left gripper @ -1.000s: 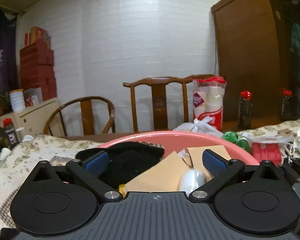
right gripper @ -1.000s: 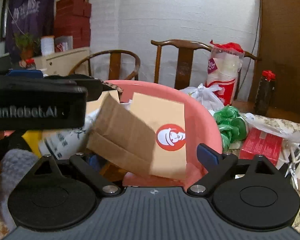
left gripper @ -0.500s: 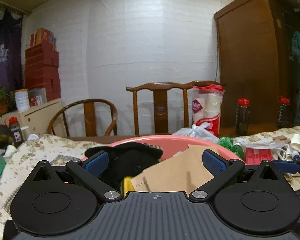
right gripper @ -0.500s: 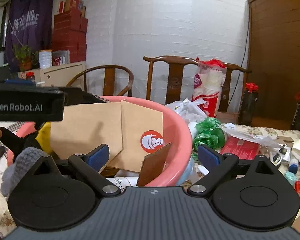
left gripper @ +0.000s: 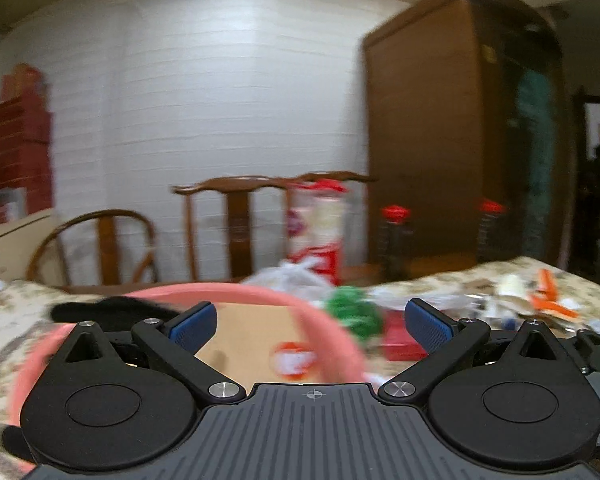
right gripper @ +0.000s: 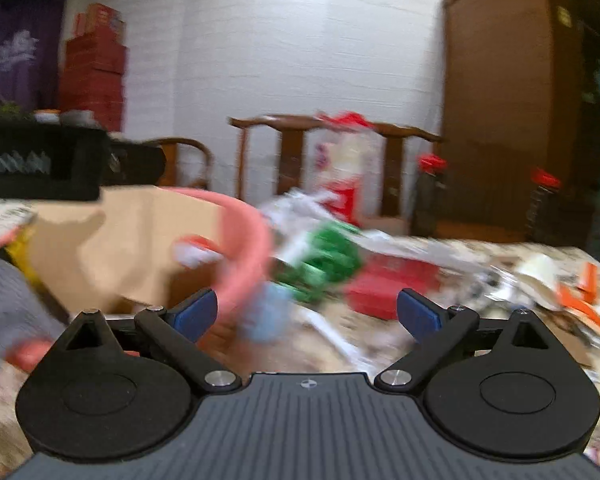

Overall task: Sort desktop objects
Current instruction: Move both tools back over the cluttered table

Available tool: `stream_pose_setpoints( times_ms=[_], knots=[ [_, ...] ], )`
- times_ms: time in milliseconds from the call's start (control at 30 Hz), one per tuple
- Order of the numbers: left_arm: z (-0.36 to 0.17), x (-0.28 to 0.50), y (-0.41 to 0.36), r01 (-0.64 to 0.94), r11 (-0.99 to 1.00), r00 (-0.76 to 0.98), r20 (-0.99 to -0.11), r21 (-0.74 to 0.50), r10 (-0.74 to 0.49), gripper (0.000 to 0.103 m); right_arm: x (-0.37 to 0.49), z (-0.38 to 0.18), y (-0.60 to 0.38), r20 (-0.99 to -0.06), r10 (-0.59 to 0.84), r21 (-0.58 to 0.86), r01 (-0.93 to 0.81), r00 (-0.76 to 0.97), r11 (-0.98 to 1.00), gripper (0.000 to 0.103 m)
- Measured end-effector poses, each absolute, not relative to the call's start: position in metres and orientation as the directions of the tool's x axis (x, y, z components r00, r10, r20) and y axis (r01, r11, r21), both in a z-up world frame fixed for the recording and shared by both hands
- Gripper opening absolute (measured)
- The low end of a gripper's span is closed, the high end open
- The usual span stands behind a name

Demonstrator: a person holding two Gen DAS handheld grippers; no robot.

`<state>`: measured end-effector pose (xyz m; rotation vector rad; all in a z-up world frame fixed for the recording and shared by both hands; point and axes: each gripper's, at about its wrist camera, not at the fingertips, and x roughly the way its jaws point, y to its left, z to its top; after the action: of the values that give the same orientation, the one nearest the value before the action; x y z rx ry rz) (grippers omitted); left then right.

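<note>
Both views are blurred by motion. A pink basin (left gripper: 324,320) (right gripper: 248,248) sits on the patterned tablecloth and holds a brown paper bag (left gripper: 244,336) (right gripper: 140,240) with a red and white logo, plus dark cloth (left gripper: 112,308). My left gripper (left gripper: 310,322) is open over the basin's right rim with nothing between its fingers. My right gripper (right gripper: 308,312) is open and empty, just right of the basin, above a light blue object (right gripper: 268,316). Green wrapping (right gripper: 324,260) (left gripper: 352,312) and a red packet (right gripper: 388,284) lie right of the basin.
Clutter covers the table's right side: orange pieces (right gripper: 580,296) (left gripper: 548,296), a white cup (right gripper: 540,268), papers. A tall red and white bag (left gripper: 320,232), two red-capped bottles (left gripper: 394,240) (right gripper: 544,200), wooden chairs (left gripper: 236,216) and a brown cabinet (left gripper: 452,120) stand behind. The left gripper's body (right gripper: 40,164) shows at left.
Both grippers have swung to the right and pulled back from the basin; the basin now lies to the left in both views. The right gripper has let go of the paper bag.
</note>
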<state>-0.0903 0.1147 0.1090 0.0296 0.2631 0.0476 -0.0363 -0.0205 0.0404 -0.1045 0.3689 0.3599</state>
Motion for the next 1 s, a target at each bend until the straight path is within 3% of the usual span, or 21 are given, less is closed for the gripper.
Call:
stream_pose_setpoints(
  times_ms=[233,533,700,833,933,1000],
  knots=[
    [0.08,-0.042,0.036,0.1,0.994,0.943,-0.323,0.052,-0.078,0.103,-0.016,0.014,-0.116,-0.431,0.162,-0.042,-0.199,0.888,0.979,0.097],
    [0.035,-0.003,-0.014,0.17,0.984,0.907,-0.4,0.062,-0.132,0.103,0.003,-0.014,-0.194,-0.479,0.055,-0.038,-0.084,0.876,0.996,0.097],
    [0.018,0.012,-0.037,0.194,0.971,0.905,-0.408,0.141,-0.122,0.103,0.011,-0.025,-0.208,-0.494,0.032,-0.098,-0.092,0.869,0.991,0.096],
    [0.004,0.023,-0.045,0.221,0.958,0.893,-0.433,0.184,-0.123,0.103,0.027,-0.032,-0.22,-0.534,0.063,-0.094,-0.133,0.843,0.987,0.082],
    [-0.002,0.032,-0.043,0.228,0.958,0.884,-0.45,0.176,-0.127,0.103,0.046,-0.036,-0.228,-0.573,0.075,-0.067,-0.137,0.816,0.988,0.063],
    [-0.005,0.04,-0.042,0.238,0.954,0.879,-0.458,0.184,-0.131,0.103,0.058,-0.038,-0.232,-0.586,0.073,-0.057,-0.131,0.807,0.99,0.064]
  ],
)
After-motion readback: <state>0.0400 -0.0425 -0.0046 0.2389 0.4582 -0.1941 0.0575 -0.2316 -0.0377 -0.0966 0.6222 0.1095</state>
